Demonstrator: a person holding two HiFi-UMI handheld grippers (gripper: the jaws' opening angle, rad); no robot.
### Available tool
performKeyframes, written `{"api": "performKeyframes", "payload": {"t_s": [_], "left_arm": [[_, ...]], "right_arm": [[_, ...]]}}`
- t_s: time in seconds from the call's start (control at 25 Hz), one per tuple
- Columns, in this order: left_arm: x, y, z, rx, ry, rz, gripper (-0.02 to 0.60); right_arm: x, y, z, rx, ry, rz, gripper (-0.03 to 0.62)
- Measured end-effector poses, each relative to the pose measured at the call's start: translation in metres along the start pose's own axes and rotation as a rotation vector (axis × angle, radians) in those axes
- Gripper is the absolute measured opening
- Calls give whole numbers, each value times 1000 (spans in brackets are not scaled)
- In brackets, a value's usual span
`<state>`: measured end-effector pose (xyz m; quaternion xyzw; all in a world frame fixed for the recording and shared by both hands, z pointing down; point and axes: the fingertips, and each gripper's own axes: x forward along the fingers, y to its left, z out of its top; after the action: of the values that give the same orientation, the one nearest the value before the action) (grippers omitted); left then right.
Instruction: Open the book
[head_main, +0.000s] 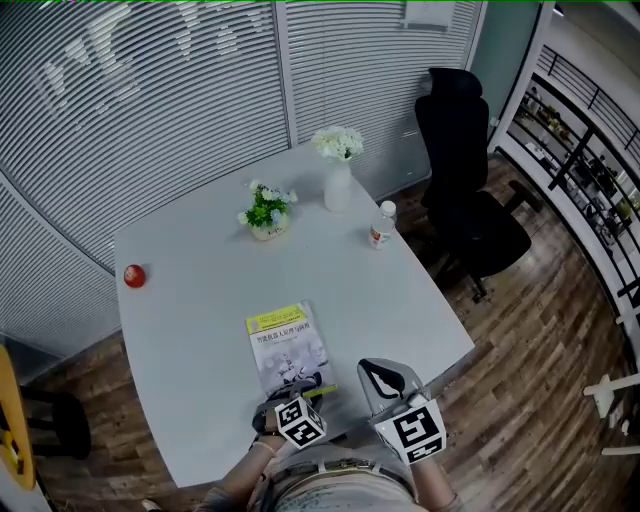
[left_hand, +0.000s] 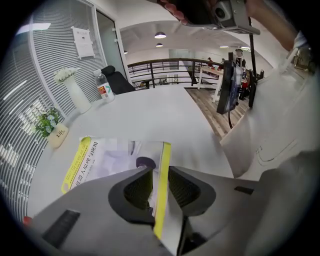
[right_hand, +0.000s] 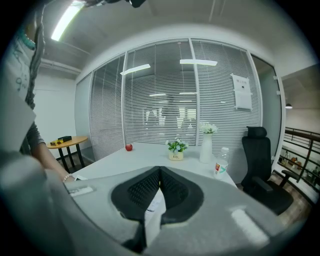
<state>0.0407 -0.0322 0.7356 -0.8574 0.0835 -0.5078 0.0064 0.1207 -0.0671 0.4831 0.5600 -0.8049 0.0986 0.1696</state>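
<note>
A book (head_main: 285, 342) with a white cover and a yellow top band lies near the front edge of the grey table (head_main: 200, 300). My left gripper (head_main: 297, 388) is at the book's near right corner. In the left gripper view the book (left_hand: 107, 159) runs away from the jaws, and its yellow edge strip passes between the two pads, which press on it from both sides; the left gripper (left_hand: 160, 176) is shut on it. My right gripper (head_main: 384, 373) hovers to the right of the book over the table's edge. It (right_hand: 160, 173) is shut, with nothing from the table in it.
On the table stand a red ball (head_main: 134, 276) at the left, a small potted plant (head_main: 266, 212), a white vase of flowers (head_main: 338, 172) and a water bottle (head_main: 381, 225) at the back. A black office chair (head_main: 465, 180) is beyond the right corner. Window blinds line the far side.
</note>
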Motion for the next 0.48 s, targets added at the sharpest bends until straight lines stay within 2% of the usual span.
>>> {"api": "performKeyframes", "payload": {"t_s": [0.12, 0.28, 0.48], "left_arm": [[-6, 4, 1, 1, -24, 15, 100], [-15, 10, 2, -38, -71, 31, 99], [-19, 14, 0, -19, -104, 105, 98]], "right_arm": [[1, 1, 1, 0, 3, 5, 3], [2, 2, 1, 6, 13, 8, 3], [3, 5, 2, 2, 20, 9, 3]]}}
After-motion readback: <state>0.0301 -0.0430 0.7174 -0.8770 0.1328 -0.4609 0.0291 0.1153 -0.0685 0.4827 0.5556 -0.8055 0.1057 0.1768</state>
